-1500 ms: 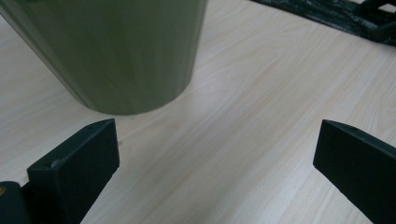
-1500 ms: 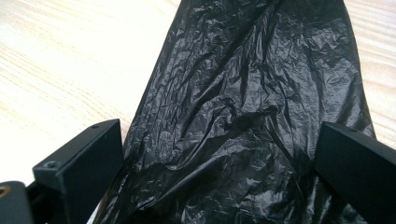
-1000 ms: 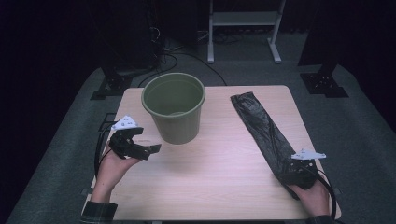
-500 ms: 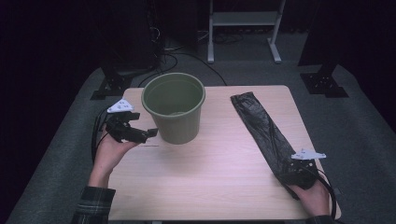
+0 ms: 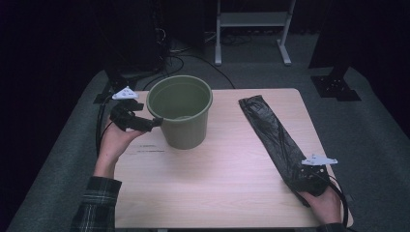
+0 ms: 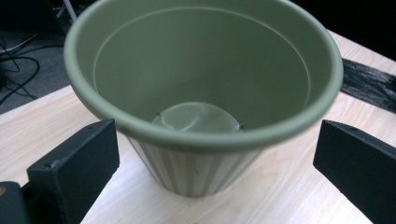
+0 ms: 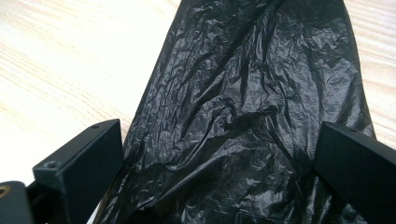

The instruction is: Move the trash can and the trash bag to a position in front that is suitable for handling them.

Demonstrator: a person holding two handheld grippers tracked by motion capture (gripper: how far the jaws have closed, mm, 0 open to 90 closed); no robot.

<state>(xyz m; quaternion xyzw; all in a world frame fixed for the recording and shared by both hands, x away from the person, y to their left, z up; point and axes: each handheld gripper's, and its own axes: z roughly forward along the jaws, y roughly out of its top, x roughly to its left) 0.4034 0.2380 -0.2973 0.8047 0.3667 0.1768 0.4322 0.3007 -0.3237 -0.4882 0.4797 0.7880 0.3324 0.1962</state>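
A green plastic bucket stands upright on the wooden table, left of centre. My left gripper is at its left side, open, its tips just short of the wall. In the left gripper view the bucket rises between the wide-apart jaws, empty inside. A long black plastic bag lies flat along the right of the table. My right gripper hovers over its near end, open. In the right gripper view the crinkled bag spreads between both jaws, which do not pinch it.
A white metal stand and cables are on the floor behind the table. A dark stand foot sits at the right rear. Bare wood lies between bucket and bag.
My left gripper has moved forward and up along the table's left side, from near the front toward the bucket's left wall. The right gripper has stayed over the bag's near end.
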